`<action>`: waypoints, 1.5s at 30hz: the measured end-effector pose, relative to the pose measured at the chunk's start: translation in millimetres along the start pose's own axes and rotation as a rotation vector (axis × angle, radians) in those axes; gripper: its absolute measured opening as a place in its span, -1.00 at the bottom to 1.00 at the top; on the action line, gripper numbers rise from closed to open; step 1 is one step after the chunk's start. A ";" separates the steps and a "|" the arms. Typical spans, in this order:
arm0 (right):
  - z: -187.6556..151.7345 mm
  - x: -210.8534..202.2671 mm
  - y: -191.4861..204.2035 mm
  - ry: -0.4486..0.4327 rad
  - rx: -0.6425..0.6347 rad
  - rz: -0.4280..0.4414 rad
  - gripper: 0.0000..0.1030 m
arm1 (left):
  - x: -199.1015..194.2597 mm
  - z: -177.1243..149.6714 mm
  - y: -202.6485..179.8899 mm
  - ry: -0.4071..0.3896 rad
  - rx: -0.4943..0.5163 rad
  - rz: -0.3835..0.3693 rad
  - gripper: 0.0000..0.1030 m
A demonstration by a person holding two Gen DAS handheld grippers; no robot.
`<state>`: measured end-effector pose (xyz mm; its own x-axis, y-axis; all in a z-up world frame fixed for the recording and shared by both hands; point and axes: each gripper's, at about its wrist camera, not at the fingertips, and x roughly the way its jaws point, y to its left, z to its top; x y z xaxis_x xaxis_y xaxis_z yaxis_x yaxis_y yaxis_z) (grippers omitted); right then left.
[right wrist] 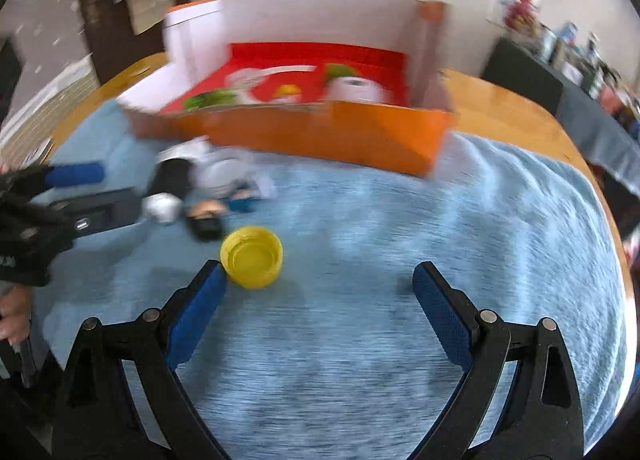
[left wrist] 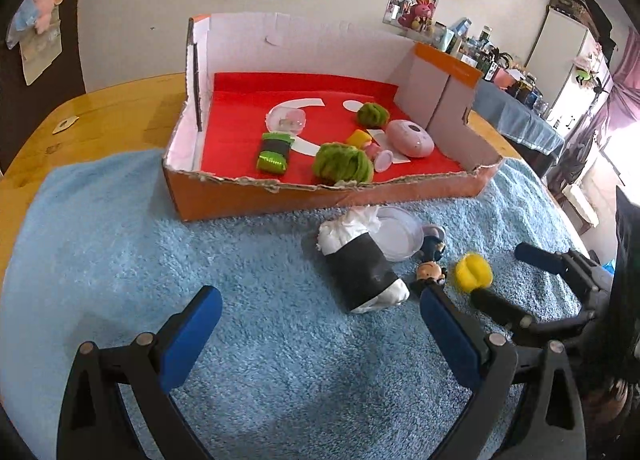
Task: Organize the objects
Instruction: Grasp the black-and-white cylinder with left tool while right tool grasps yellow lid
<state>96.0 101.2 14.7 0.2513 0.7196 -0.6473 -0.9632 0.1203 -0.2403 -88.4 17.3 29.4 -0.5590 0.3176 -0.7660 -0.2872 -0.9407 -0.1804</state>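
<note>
An orange cardboard box [left wrist: 320,196] with a red floor holds green fuzzy balls [left wrist: 343,162], a pink oval case [left wrist: 409,138] and a green-and-black roll [left wrist: 274,152]. On the blue towel in front lie a black-and-white roll [left wrist: 362,266], a clear lid [left wrist: 398,233], a small figurine [left wrist: 433,260] and a yellow cap [left wrist: 473,271]. My left gripper [left wrist: 320,312] is open, just short of the roll. My right gripper [right wrist: 318,280] is open and empty; the yellow cap [right wrist: 252,257] touches its left fingertip [right wrist: 212,280]. The right wrist view is blurred.
The blue towel [left wrist: 120,260] covers a wooden table [left wrist: 100,108]. The right gripper shows at the right edge of the left wrist view [left wrist: 520,272]. A cluttered side table [left wrist: 516,100] stands at the far right. A wall is behind the box.
</note>
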 end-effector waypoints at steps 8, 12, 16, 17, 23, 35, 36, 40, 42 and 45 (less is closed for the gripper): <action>7.7 -6.0 -8.6 0.000 -0.054 0.111 0.85 | 14.0 5.4 -5.7 0.015 0.019 0.047 0.89; 8.2 -3.4 -1.5 0.007 -0.087 0.126 0.85 | 18.5 7.4 -6.6 0.025 0.027 0.056 0.90; 9.5 -0.4 1.2 0.012 -0.091 0.136 0.85 | 17.7 5.0 -7.6 0.029 0.059 0.070 0.90; 9.3 -0.5 1.0 0.013 -0.091 0.138 0.85 | 16.2 4.0 -6.6 0.029 0.066 0.073 0.90; 9.2 -1.0 0.4 0.018 -0.099 0.137 0.85 | 4.0 3.7 11.7 0.019 0.075 0.133 0.87; 15.5 9.4 6.8 0.049 -0.156 0.126 0.85 | 15.8 12.9 -10.1 0.034 0.179 0.082 0.61; 15.8 10.0 7.8 0.047 -0.157 0.126 0.84 | 18.5 13.0 -11.1 0.040 0.179 0.077 0.56; 14.9 9.9 13.8 0.040 -0.174 0.121 0.35 | 23.7 12.5 -11.1 0.039 0.159 0.057 0.16; 14.1 8.1 16.4 0.030 -0.182 0.118 -0.01 | 22.4 11.9 -10.9 0.028 0.156 0.049 -0.17; 13.1 3.9 17.9 0.016 -0.175 0.125 -0.43 | 18.7 11.0 -7.8 0.024 0.130 0.021 -0.26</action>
<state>78.5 115.1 17.3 0.1338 0.7102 -0.6912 -0.9560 -0.0911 -0.2787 -105.1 31.9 23.3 -0.5472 0.2937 -0.7838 -0.3753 -0.9231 -0.0839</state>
